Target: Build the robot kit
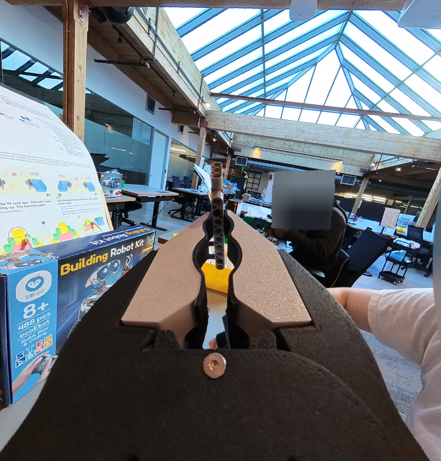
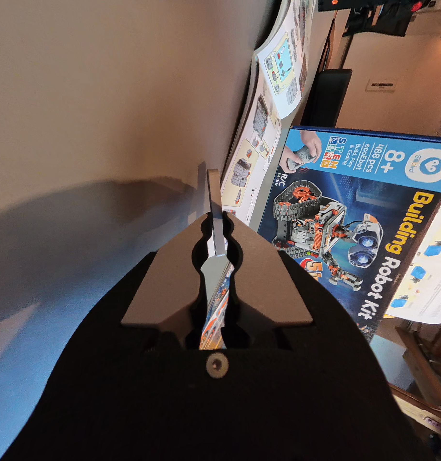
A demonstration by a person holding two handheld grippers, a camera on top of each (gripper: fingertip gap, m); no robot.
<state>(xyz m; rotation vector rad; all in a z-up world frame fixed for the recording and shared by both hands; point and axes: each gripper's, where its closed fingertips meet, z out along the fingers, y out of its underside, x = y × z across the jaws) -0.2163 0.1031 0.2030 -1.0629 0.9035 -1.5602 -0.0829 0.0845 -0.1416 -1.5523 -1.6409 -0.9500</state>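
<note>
Left wrist view: the left gripper (image 1: pixel 217 219) is clamped on a dark holed beam (image 1: pixel 218 239) that stands upright, with a tan holed piece (image 1: pixel 216 178) on top. A blue kit box (image 1: pixel 64 294) stands to its left, a yellow bin (image 1: pixel 215 278) beyond.

Right wrist view: the right gripper (image 2: pixel 216 219) pinches a flat grey bar (image 2: pixel 215 212) over the pale table (image 2: pixel 102 99), beside the same blue kit box (image 2: pixel 351 224) and an open booklet (image 2: pixel 261 129).

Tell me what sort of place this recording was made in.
Probably an open-plan office or workshop under a glass roof. The left wrist view shows a large skylight on timber beams, rows of desks with office chairs, and a person seated at one. A toy kit box stands nearby.
</note>
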